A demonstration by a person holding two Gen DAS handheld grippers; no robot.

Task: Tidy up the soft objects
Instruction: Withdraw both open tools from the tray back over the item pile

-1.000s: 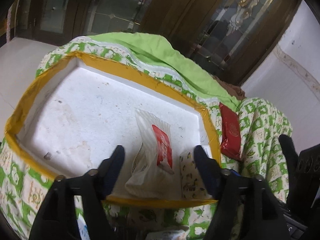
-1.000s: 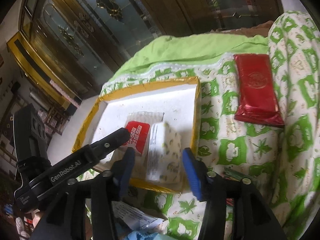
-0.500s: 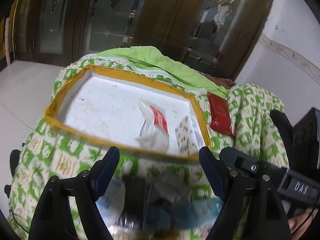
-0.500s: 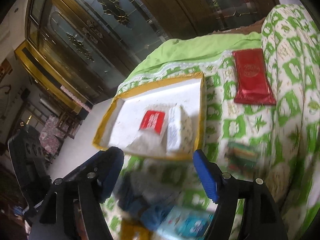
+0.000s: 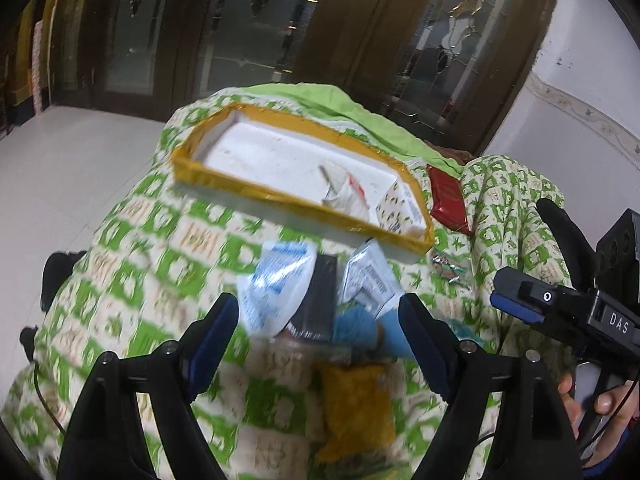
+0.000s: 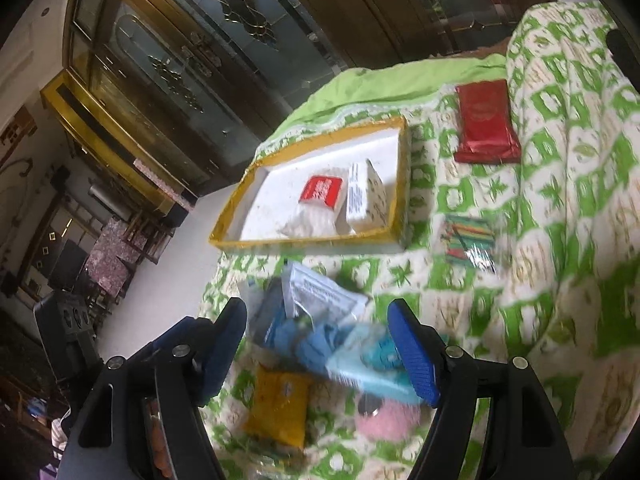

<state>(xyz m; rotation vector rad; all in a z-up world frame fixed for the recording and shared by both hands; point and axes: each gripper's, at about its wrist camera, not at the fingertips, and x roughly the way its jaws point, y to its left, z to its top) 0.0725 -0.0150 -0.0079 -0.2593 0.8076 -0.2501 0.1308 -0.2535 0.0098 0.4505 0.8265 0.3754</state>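
The tray (image 6: 394, 184), a shallow white box with a yellow-taped rim, lies on a green-and-white patterned quilt (image 6: 560, 208) and serves as landmark. Inside it, at the end nearer the red packet, lie two soft items side by side: a clear pouch with a red label (image 6: 316, 200), its white print too small to read, and a white pack printed with small yellow-green figures (image 6: 366, 196), touching the pouch.

Just outside the tray's near rim sits a loose heap of packets (image 6: 320, 320): a silver-white sachet with dark lines of unreadable text (image 5: 370, 280), a pale blue-and-white pouch (image 5: 276, 284), a dark flat pack (image 5: 320, 300), and blue pieces, blurred. Nearer the cameras than the heap lie a yellow packet (image 6: 280, 404) and what may be a pink soft object (image 6: 386, 420), too blurred to name.

Beyond the tray's short side lies a red foil packet (image 6: 486, 124) with a faint round emblem; a multicoloured striped packet (image 6: 470, 242) lies beside the tray's near corner.

The left gripper (image 5: 318, 338) and right gripper (image 6: 316, 350) hover over the heap, each with jaws spread wide after just opening, holding nothing and touching no packet. The right gripper's body, seen from the left wrist, bears the letters "DAS" (image 5: 618, 322); a hand (image 5: 592, 404) grips its handle.
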